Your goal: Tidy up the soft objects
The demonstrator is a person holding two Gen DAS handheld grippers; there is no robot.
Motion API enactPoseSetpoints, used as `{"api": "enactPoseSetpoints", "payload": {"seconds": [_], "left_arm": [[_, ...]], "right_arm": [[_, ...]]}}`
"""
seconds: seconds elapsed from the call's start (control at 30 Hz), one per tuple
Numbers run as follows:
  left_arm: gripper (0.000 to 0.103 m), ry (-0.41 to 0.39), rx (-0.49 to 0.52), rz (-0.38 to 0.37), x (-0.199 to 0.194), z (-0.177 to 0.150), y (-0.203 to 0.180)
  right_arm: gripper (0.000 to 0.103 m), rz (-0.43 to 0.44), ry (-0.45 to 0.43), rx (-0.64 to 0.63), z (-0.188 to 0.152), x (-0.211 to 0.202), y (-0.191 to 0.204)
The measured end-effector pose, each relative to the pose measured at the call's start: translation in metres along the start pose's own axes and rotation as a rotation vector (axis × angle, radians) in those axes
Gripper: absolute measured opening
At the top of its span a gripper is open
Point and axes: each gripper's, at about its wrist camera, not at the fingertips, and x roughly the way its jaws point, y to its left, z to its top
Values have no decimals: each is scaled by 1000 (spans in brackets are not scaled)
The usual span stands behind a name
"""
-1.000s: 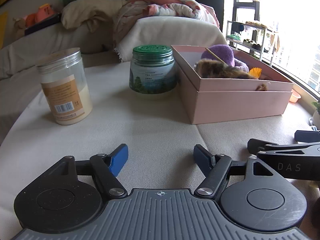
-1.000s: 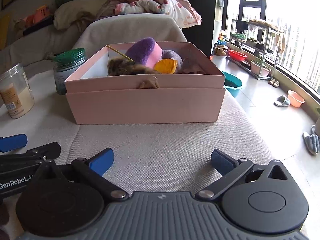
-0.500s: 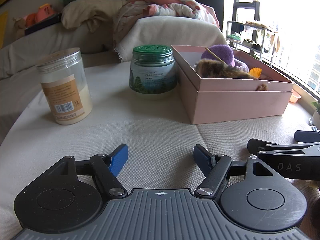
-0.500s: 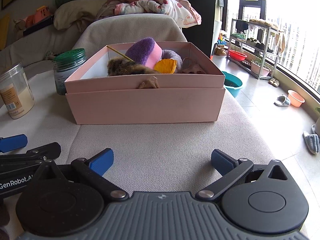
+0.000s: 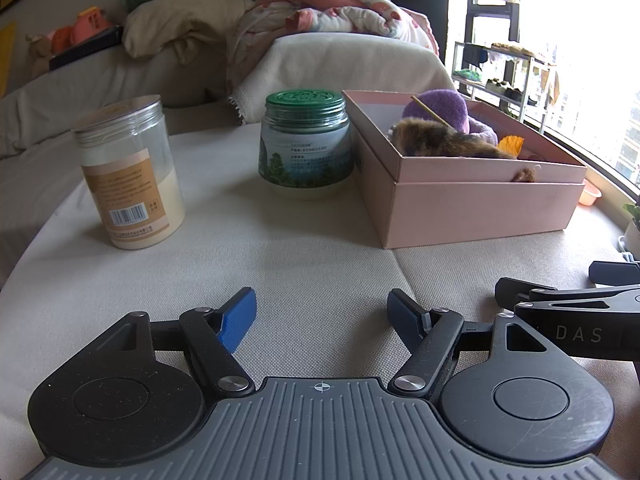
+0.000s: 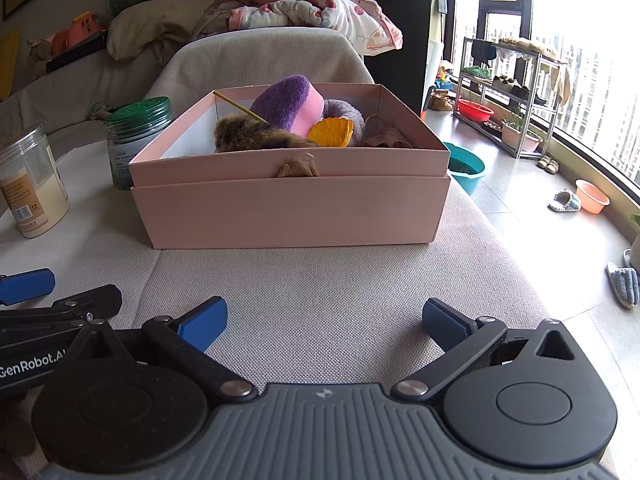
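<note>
A pink box (image 6: 292, 210) (image 5: 476, 208) stands on the beige cloth-covered table (image 6: 332, 292). Inside lie a purple and pink sponge (image 6: 290, 100), a brown furry toy (image 6: 256, 136) (image 5: 444, 142), an orange soft piece (image 6: 332, 132), a lilac fuzzy ring (image 6: 348, 114) and a tan cloth (image 6: 384, 136); a tan bit (image 6: 298, 168) hangs over the front rim. My right gripper (image 6: 324, 320) is open, low over the table in front of the box. My left gripper (image 5: 322, 314) is open, left of the box, holding nothing.
A clear jar with a tan label (image 5: 130, 174) and a green-lidded jar (image 5: 306, 144) stand left of the box. A sofa with pillows and a blanket (image 6: 296, 4) lies behind. Right of the table the floor holds basins (image 6: 464, 170), slippers (image 6: 622, 282) and a shelf rack (image 6: 504, 96).
</note>
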Motion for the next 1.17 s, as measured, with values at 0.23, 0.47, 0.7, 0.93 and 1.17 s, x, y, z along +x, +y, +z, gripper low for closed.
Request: {"api": "enactPoseSetpoints", "payload": {"seconds": [0.23, 0.47, 0.7, 0.93, 1.17], "left_arm": [[78, 0, 1, 1, 0, 0, 0], [78, 0, 2, 1, 0, 0, 0], [78, 0, -7, 5, 0, 0, 0], [78, 0, -10, 6, 0, 0, 0], [78, 0, -7, 10, 0, 0, 0]], "right_arm": [[103, 0, 0, 0, 0, 0, 0], [103, 0, 0, 1, 0, 0, 0], [103, 1, 0, -2, 0, 0, -1], [103, 3, 0, -5, 0, 0, -1], [103, 2, 0, -4, 0, -1, 1]]}}
